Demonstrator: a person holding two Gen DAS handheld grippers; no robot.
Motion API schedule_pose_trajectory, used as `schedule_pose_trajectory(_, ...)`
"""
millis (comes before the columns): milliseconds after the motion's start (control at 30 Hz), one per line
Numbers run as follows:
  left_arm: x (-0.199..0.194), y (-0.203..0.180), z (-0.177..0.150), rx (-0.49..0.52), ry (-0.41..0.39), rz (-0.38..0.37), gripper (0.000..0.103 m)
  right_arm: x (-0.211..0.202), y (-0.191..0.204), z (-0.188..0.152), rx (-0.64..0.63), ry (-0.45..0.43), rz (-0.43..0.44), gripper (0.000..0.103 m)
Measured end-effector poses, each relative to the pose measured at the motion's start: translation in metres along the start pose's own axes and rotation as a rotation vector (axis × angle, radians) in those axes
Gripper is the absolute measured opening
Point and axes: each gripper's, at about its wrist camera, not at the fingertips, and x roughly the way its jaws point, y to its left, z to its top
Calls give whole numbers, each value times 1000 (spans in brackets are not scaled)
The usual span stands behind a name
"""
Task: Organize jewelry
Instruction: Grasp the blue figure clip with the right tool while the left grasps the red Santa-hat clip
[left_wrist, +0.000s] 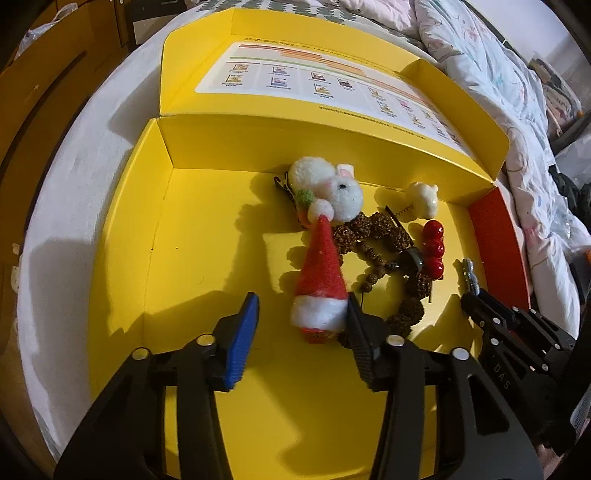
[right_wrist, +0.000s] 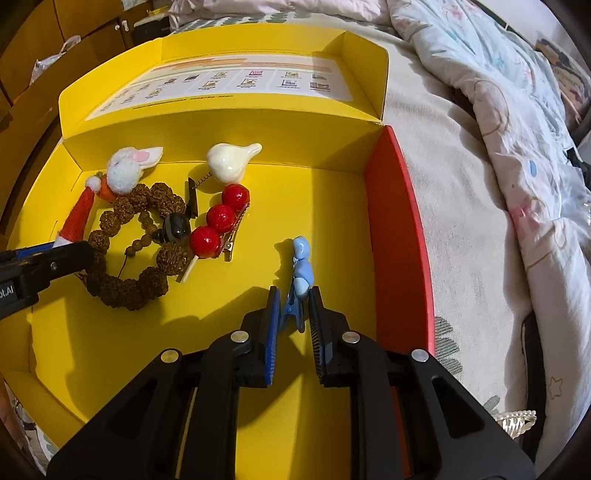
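- Right gripper (right_wrist: 291, 321) reaches steeply down into the yellow box (right_wrist: 332, 206), its jaws clenched on the tail of a blue bear hair clip (right_wrist: 300, 273).
- The clip's long axis runs from the pads toward 12 o'clock, bear end away from the gripper, close to the box's red side wall (right_wrist: 399, 236) at 3 o'clock.
- Left gripper (left_wrist: 301, 325) also tilts steeply down; its jaws stand partly apart, the right pad touching the white brim of a red felt Santa hat (left_wrist: 321, 266). The blue pad (left_wrist: 242, 339) stands clear at 9 o'clock, so nothing is clamped.
- The hat lies with its tip toward 12 o'clock, meeting a white pompom rabbit (left_wrist: 332, 188).
- At 2 o'clock of the hat lie a brown seed-bead bracelet (left_wrist: 373, 236), a red ball clip (left_wrist: 434, 243) and a cream figurine clip (left_wrist: 421, 197).
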Motion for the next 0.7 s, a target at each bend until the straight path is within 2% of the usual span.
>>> schedule_pose_trajectory(167, 0, 0, 3, 9, -4, -31, 30, -1, -1, 0, 5, 6, 26, 15)
schedule_pose_trajectory(467, -2, 7, 4, -7, -4, -61, 25, -1, -3, -1, 16, 14, 53, 14)
schedule_pose_trajectory(700, -18, 12, 5, -26, -34, -71, 24, -7, -4, -1, 22, 7, 67, 14)
